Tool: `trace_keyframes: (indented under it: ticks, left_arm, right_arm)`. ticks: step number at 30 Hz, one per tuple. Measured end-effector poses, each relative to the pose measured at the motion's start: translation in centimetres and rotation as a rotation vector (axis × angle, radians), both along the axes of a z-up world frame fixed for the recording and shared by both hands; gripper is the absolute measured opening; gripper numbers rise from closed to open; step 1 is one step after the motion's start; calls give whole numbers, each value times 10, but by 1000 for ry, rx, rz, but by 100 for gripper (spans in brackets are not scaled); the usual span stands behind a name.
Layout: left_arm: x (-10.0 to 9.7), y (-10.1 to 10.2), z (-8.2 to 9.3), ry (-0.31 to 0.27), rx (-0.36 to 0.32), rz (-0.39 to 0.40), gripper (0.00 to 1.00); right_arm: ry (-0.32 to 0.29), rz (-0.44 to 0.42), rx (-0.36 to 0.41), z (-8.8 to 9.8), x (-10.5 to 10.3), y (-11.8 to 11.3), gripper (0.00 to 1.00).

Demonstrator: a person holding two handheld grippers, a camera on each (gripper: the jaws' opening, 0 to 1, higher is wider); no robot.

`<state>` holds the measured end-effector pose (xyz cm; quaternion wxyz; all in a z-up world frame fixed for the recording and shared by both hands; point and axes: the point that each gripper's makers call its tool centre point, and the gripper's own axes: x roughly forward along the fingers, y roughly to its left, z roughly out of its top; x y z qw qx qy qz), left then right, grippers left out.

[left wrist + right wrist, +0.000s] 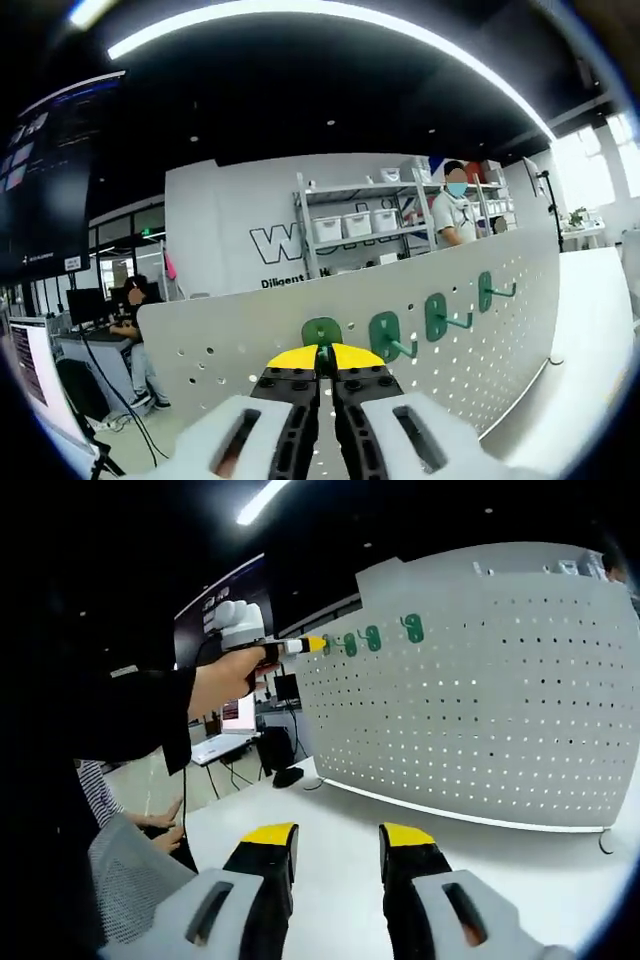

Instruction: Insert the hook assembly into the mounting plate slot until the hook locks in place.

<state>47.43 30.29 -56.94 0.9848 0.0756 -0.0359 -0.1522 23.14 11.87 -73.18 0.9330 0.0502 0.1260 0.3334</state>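
Observation:
A white pegboard point(480, 340) stands upright on the table, and it reaches across the right gripper view point(480, 680). Three green hooks point(440, 315) hang along its top row, also seen as small green shapes point(375, 637). My left gripper point(326, 362) is shut on a fourth green hook point(322, 333), pressing it against the board at the left end of that row. In the right gripper view the left gripper point(300, 645) reaches the board's top left, held by a hand point(225, 680). My right gripper point(335, 842) is open over the table with nothing between its fingers.
The white table point(330, 820) runs in front of the board. A person in a mask stands behind the board by metal shelves point(360, 225) with white bins. Another person sits at a desk point(130, 320) far left. A cable lies at the table's right edge point(607, 842).

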Motion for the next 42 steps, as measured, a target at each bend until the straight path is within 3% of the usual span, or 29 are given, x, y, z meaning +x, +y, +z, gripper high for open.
trace_keyframes:
  ticks: [10,21,31,36,39,42]
  left_arm:
    - [6,3,-6,7,-2,3,3]
    - [7,2,-5,-10,47,16,3]
    - [9,1,-6,-21,21,51,3]
    - [10,4,-6,-10,-81,45,3]
    - [10,4,-6,-7,-91,44,3]
    - [10,4,-7,16,-193,34,3]
  right_arm:
    - [13,4,9,-2,0,1,32]
    - [24,11,5,-5,-1,3,32]
    - [27,6,4,-6,-1,2,32]
    - [33,-2,6,-7,0,0,31]
    - [38,0,6,-8,0,1,31]
    - [38,2,4,-8,0,1,31]
